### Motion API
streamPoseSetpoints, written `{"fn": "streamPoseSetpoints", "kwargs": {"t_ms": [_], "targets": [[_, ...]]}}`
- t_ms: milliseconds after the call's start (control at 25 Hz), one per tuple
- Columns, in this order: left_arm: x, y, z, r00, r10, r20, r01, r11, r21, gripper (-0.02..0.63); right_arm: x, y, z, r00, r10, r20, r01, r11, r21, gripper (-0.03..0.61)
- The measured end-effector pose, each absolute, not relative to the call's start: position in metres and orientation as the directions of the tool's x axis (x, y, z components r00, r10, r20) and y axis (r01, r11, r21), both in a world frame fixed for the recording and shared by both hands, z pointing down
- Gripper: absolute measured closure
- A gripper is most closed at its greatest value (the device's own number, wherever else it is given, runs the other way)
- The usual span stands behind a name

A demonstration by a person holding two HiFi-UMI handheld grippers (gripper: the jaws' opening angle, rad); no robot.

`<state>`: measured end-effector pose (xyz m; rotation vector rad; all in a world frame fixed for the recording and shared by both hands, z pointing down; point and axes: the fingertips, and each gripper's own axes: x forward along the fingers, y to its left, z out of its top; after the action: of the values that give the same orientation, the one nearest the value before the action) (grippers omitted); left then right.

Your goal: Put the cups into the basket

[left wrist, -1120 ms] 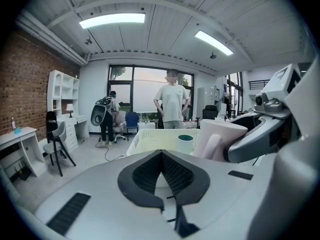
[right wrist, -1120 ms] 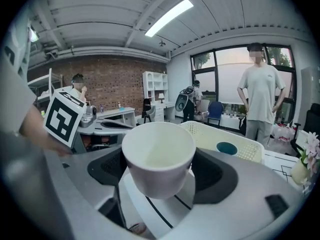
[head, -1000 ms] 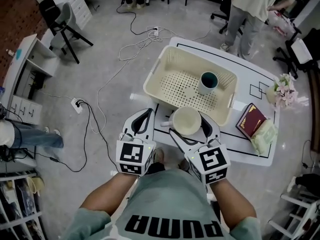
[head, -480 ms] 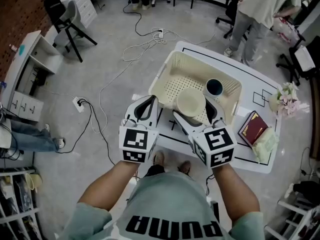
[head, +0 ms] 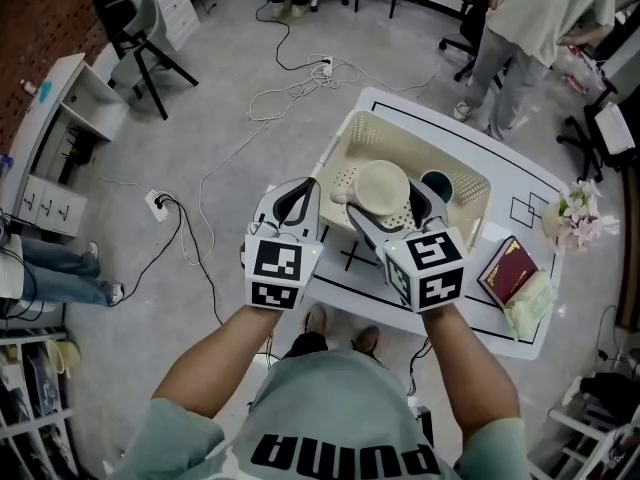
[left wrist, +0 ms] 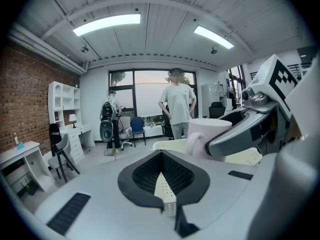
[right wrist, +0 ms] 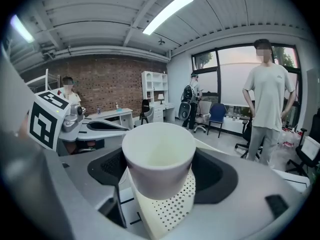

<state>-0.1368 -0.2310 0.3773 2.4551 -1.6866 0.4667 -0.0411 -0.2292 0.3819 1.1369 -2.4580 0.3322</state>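
Note:
In the head view my right gripper [head: 386, 202] is shut on a cream cup [head: 381, 182] and holds it upright over the near part of the cream perforated basket [head: 478, 182]. A dark teal cup [head: 436, 184] stands inside the basket, just right of the held one. The right gripper view shows the cream cup [right wrist: 159, 156] between the jaws of the right gripper [right wrist: 160, 176], with the basket's perforated wall [right wrist: 170, 209] below. My left gripper [head: 296, 196] hovers at the basket's near left corner, shut and holding nothing. The left gripper [left wrist: 162, 154] sees the held cup [left wrist: 206, 134] to its right.
The basket sits on a white table [head: 345, 260] with black lines. A red book [head: 508, 272], a pale green packet [head: 531, 296] and pink flowers [head: 576, 216] lie at the table's right end. Cables [head: 290, 88] trail over the floor. A person [head: 532, 13] stands behind the table.
My right gripper has carried the cream cup forward from in front of the basket to above its near part. The left gripper has moved forward alongside it, still shut.

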Motion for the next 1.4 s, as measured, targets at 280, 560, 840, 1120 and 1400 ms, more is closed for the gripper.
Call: {"fn": "streamPoseSetpoints", "kwargs": {"t_ms": [280, 560, 840, 1120, 1400], "targets": [[-0.154, -0.256, 0.384, 0.296, -0.892, 0.342, -0.937, -0.340, -0.075, 0.607, -0.047, -0.252, 0.400, -0.604, -0.624, 0.496, -0.732, 0.680, -0.036, 0.192], [-0.164, -0.268, 0.399, 0.280, -0.883, 0.377, -0.942, -0.328, -0.069, 0.607, -0.052, -0.270, 0.423, -0.608, -0.584, 0.538, -0.704, 0.710, -0.024, 0.192], [-0.169, -0.274, 0.414, 0.278, -0.872, 0.403, -0.945, -0.323, -0.048, 0.607, -0.054, -0.282, 0.450, -0.595, -0.555, 0.581, -0.687, 0.726, -0.010, 0.192], [-0.175, -0.280, 0.426, 0.272, -0.866, 0.419, -0.948, -0.316, -0.037, 0.607, -0.054, -0.288, 0.475, -0.579, -0.521, 0.627, -0.681, 0.732, -0.021, 0.192], [-0.178, -0.284, 0.438, 0.274, -0.858, 0.434, -0.949, -0.314, -0.021, 0.607, -0.057, -0.297, 0.492, -0.580, -0.483, 0.656, -0.659, 0.752, -0.029, 0.192]]}}
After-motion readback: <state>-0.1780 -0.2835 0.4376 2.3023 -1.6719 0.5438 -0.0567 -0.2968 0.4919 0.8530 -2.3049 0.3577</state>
